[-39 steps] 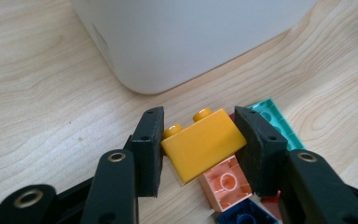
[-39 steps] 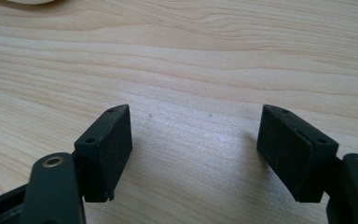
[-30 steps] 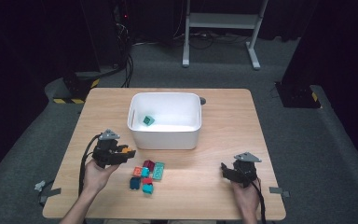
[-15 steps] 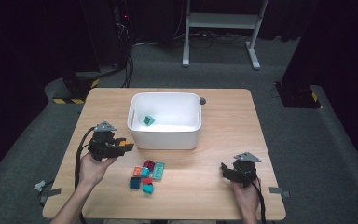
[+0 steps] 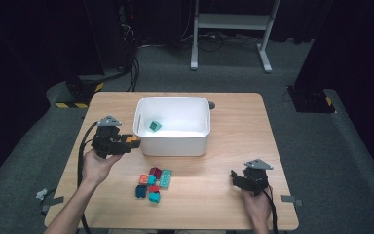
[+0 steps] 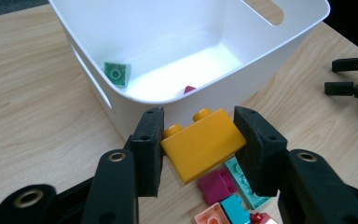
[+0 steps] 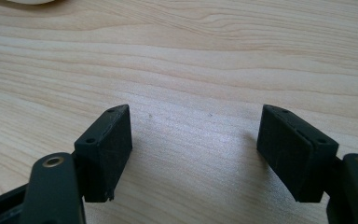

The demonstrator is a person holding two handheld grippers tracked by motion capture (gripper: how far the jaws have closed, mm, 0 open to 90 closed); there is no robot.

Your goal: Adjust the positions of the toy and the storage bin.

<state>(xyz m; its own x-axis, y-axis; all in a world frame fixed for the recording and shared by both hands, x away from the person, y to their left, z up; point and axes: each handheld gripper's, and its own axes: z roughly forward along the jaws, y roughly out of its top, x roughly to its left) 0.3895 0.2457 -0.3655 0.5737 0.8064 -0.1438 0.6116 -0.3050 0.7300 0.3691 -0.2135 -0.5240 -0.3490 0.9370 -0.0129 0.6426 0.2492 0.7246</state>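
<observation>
Yellow brick [image 6: 203,143] sits clamped in my left gripper [image 6: 198,149], just left of the white bin [image 5: 173,141]; my right gripper [image 7: 193,154] rests spread, holding nothing, on the table [image 5: 233,122]

Setting: indoor lab or recording studio, arranged for tabletop manipulation trials.

Evidence:
- Wooden table [image 5: 233,146], light grain, standing alone on grey carpet [image 5: 175,73].
- Black curtains [image 5: 34,44] close off the left and right sides; the surroundings are dark and the table is lit.
- Bundled cables [image 5: 132,68] run across the floor behind the table toward dark equipment.
- White metal stand [image 5: 231,24] with splayed feet at the rear.
- Yellow-and-black hazard tape [image 5: 75,104] on a base at the left, another such base [image 5: 311,100] at the right.
- Tape marks [image 5: 48,197] on the carpet by the near corners.
</observation>
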